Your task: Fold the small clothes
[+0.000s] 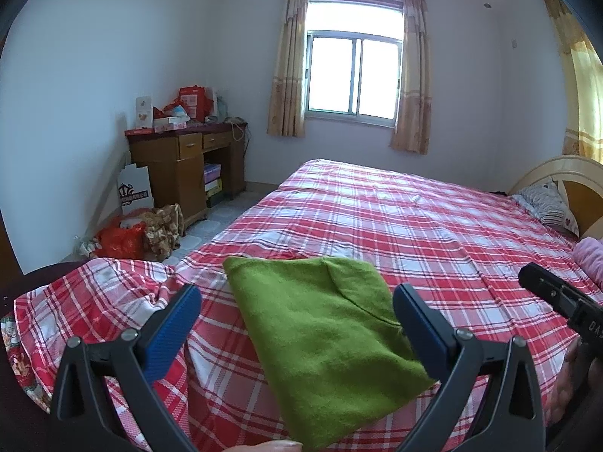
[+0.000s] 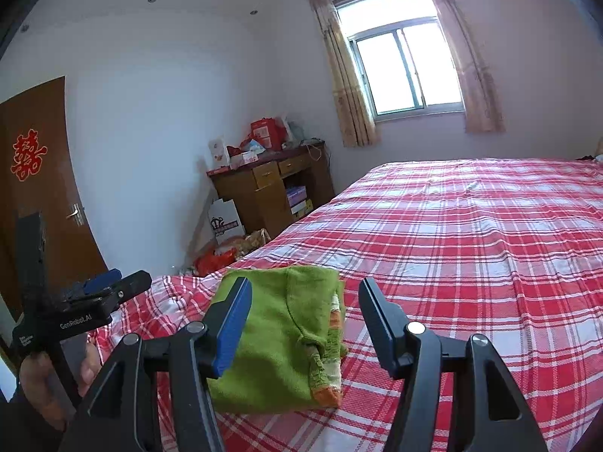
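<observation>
A green knitted garment (image 1: 324,335) lies folded into a rough rectangle on the red plaid bedsheet (image 1: 433,233), near the bed's near corner. Its orange and cream striped cuff (image 2: 331,342) shows on its right side in the right wrist view. My left gripper (image 1: 297,295) is open and hovers over the garment, one blue pad on each side, pinching nothing. My right gripper (image 2: 305,290) is also open, just above the same garment (image 2: 275,339), whose right part shows between the fingers. The left gripper (image 2: 120,282), held by a hand (image 2: 41,380), shows at the left of that view.
A wooden desk (image 1: 188,165) piled with red boxes stands by the far wall, with bags (image 1: 124,241) on the floor beside it. A pillow (image 1: 550,203) and headboard (image 1: 565,173) are at the far right, pink cloth (image 1: 589,260) nearer. A brown door (image 2: 34,173) is on the left.
</observation>
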